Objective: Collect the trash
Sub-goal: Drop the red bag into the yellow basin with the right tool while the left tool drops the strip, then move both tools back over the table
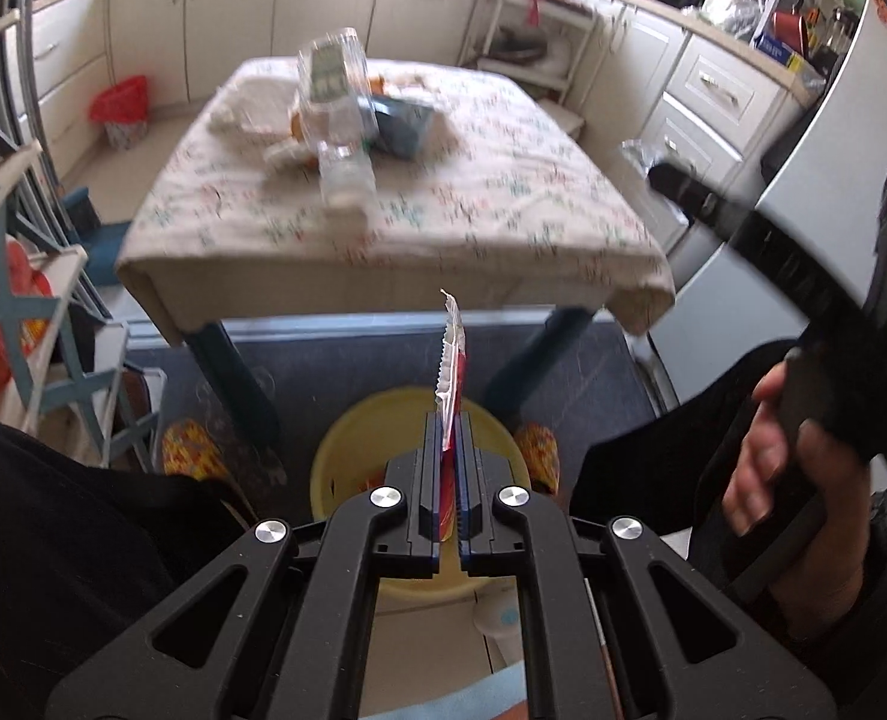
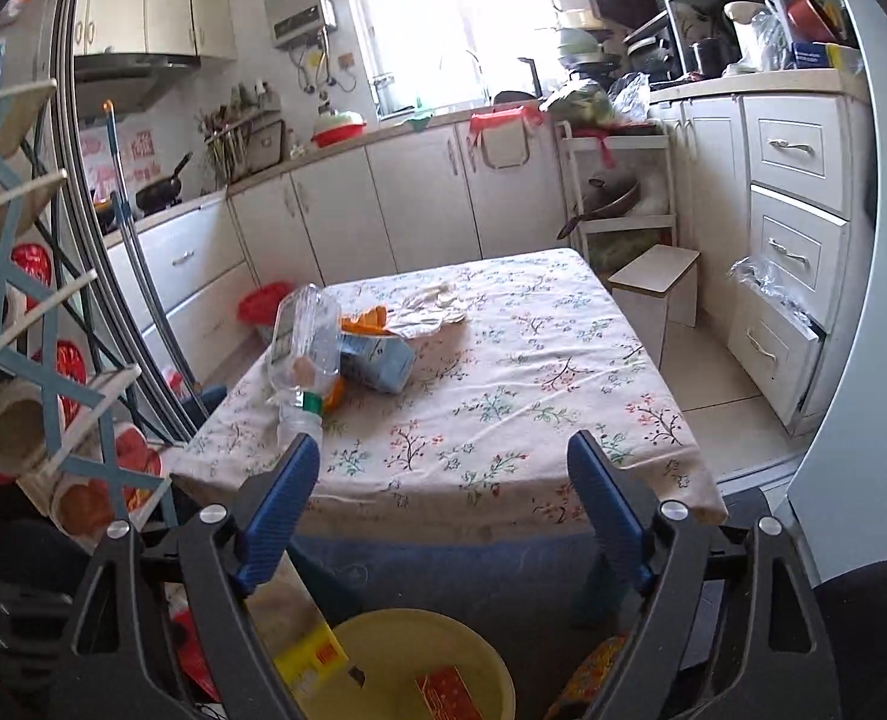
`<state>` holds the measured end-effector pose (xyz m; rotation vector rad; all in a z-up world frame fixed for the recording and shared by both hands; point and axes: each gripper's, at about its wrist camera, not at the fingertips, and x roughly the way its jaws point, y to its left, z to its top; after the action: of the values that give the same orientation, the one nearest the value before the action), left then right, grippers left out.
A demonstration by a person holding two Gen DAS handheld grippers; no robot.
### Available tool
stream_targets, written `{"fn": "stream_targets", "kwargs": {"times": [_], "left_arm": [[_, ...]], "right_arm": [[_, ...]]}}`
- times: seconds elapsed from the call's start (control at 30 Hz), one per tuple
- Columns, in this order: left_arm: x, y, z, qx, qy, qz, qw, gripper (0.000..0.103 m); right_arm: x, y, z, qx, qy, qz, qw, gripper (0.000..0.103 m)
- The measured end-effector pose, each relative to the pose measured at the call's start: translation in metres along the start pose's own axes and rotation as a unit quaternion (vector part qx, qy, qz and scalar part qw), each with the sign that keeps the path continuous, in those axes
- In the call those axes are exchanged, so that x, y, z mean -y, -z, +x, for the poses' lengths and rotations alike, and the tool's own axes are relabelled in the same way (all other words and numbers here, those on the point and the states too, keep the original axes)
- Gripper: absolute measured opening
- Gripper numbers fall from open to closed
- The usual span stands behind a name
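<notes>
the left gripper (image 1: 450, 420) points steeply down over a yellow bucket (image 1: 347, 438) on the floor, its jaws clamped on one red and white wrapper (image 1: 452, 360) that stands up between the pads. at the right edge of the left wrist view, a bare hand (image 1: 785, 462) grips the handle of the right gripper (image 2: 443, 468), whose two blue pads (image 2: 605, 498) stand wide apart with nothing between them, aimed toward a table (image 2: 533, 396) under a floral cloth. on the table lie one clear plastic bottle (image 2: 305, 342), one blue carton (image 2: 383, 360), orange scraps and crumpled pale paper, all touching in one pile. in the bucket one red packet (image 2: 449, 690) shows; the gripper body covers the rest. the pile is blurred in the left wrist view.
</notes>
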<state>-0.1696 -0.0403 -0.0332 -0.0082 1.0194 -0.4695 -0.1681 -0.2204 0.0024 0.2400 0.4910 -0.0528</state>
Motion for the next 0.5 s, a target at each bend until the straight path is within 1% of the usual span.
{"fn": "stream_targets", "kwargs": {"times": [0.07, 0.23, 0.33, 0.37, 0.4, 0.47, 0.5], "left_arm": [[0.002, 0.004, 0.007, -0.014, -0.001, 0.002, 0.9999, 0.004], [0.007, 0.015, 0.035, -0.072, -0.003, 0.009, 0.9973, 0.005], [0.007, 0.020, 0.047, -0.089, 0.000, 0.011, 0.9959, 0.014], [0.007, 0.021, 0.051, -0.098, -0.002, 0.010, 0.9951, 0.021], [0.007, 0.021, 0.052, -0.100, -0.004, 0.011, 0.9949, 0.032], [0.008, 0.022, 0.054, -0.097, -0.015, 0.017, 0.9950, 0.043], [0.008, 0.022, 0.053, -0.095, -0.017, 0.019, 0.9952, 0.046]], "right_arm": [[0.000, 0.000, -0.002, 0.000, -0.002, 0.003, 1.000, 0.082], [-0.002, 0.001, -0.006, 0.006, -0.005, 0.000, 1.000, 0.082], [-0.001, 0.002, -0.008, 0.005, -0.008, 0.003, 1.000, 0.082], [-0.001, 0.002, -0.007, 0.004, -0.009, 0.004, 1.000, 0.082], [-0.001, 0.002, -0.007, 0.003, -0.009, 0.005, 1.000, 0.082], [-0.001, 0.002, -0.007, 0.002, -0.010, 0.006, 1.000, 0.082], [-0.001, 0.002, -0.006, 0.002, -0.010, 0.006, 1.000, 0.082]]}}
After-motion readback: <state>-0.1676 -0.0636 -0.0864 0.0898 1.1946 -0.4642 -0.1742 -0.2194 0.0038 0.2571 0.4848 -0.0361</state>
